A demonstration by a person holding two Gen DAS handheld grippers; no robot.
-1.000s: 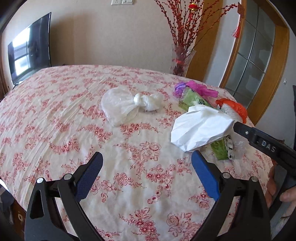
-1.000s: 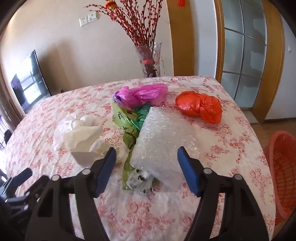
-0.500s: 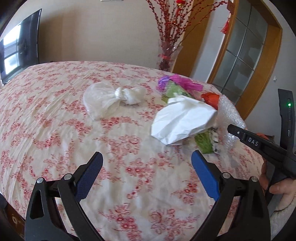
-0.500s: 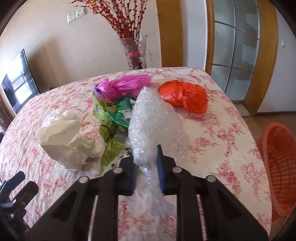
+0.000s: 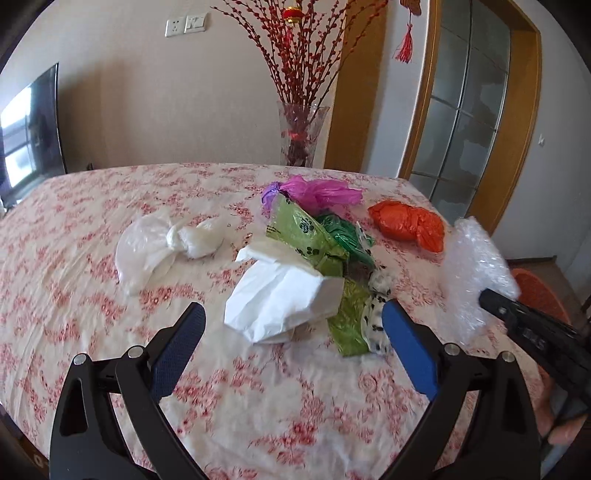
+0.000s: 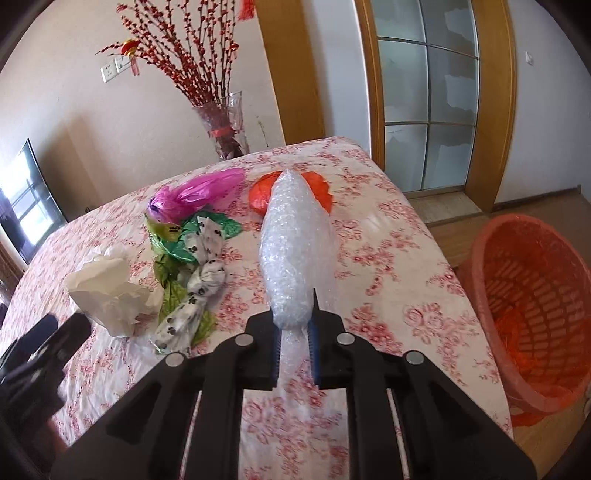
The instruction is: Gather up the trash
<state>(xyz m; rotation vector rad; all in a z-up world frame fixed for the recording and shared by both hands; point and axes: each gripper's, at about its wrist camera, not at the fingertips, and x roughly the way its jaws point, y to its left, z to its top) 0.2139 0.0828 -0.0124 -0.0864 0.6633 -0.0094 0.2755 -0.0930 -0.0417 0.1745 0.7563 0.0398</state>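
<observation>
Looks like a room in someone's home. Everything centres on a table (image 5: 92, 332) under a pink floral cloth. Behind its far edge there's a glass vase (image 5: 301, 133) of red berry branches with little red ornaments. Left of the table a flat TV (image 5: 31, 133) stands by the wall, to its right a wood-framed glass door (image 6: 428, 99), and sockets (image 5: 184, 25) sit on the wall above.

You had no readable text in either view; the marking on the right gripper (image 5: 532, 334) was blurred.
</observation>
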